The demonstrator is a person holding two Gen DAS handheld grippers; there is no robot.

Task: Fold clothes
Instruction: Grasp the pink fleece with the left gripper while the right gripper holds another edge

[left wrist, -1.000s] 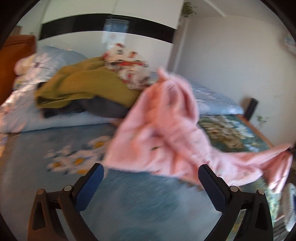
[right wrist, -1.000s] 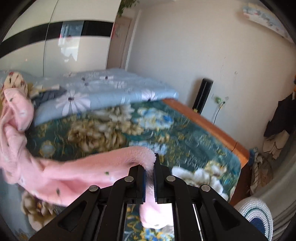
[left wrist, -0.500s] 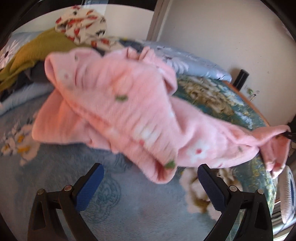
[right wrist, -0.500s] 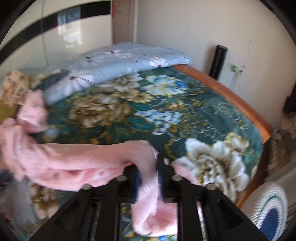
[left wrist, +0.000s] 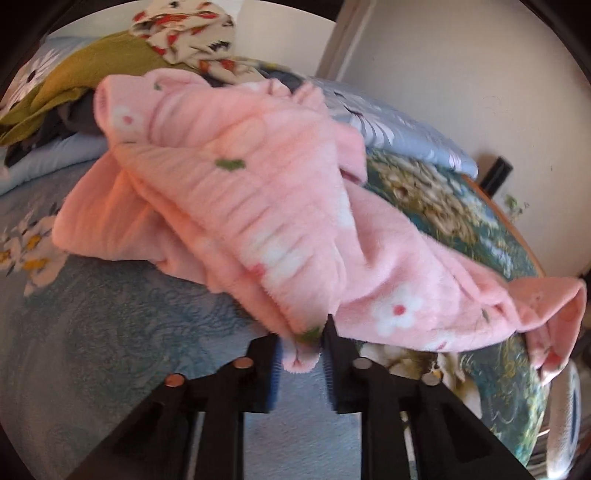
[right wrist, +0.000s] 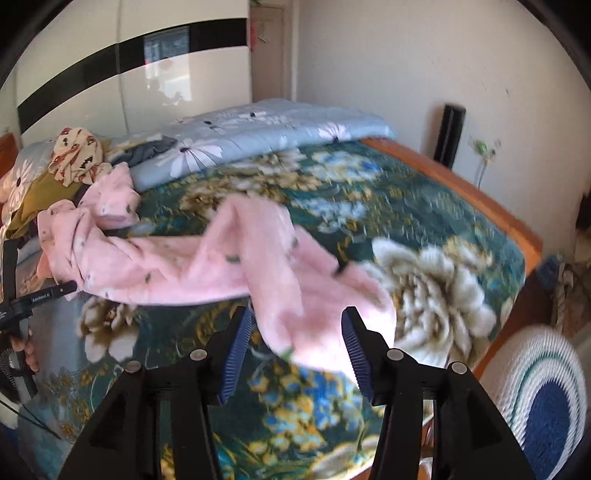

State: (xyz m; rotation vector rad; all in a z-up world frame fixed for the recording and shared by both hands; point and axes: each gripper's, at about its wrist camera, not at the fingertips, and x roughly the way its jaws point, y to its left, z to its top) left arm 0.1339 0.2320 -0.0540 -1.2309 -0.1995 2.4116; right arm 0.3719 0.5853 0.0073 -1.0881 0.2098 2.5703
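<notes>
1. Left gripper [left wrist: 300, 354] has its jaws drawn narrow, pinching a fold of the pink fleece garment [left wrist: 258, 206] at about 6 o'clock in the left wrist view.
2. The garment bunches up from that pinch toward 11 o'clock and trails off to 3 o'clock, where one end droops.
3. Right gripper [right wrist: 295, 347] stands wide, its blue pads apart; the garment's near end lies between them, but contact is hard to tell (motion blur here).
4. In the right wrist view the pink fleece stretches from 6 o'clock out to 9 o'clock across the dark green floral bedspread [right wrist: 424, 206].
5. Light blue quilt [right wrist: 280, 129] lies folded along the bed at 12 o'clock.
6. Clothes pile at 10 o'clock: olive green garment [left wrist: 92, 70] with a cream and red patterned piece [left wrist: 184, 26] on top.
7. Round white and blue rug [right wrist: 539, 387] on the floor at 4 o'clock, beside the wooden bed frame [right wrist: 480, 199].
</notes>
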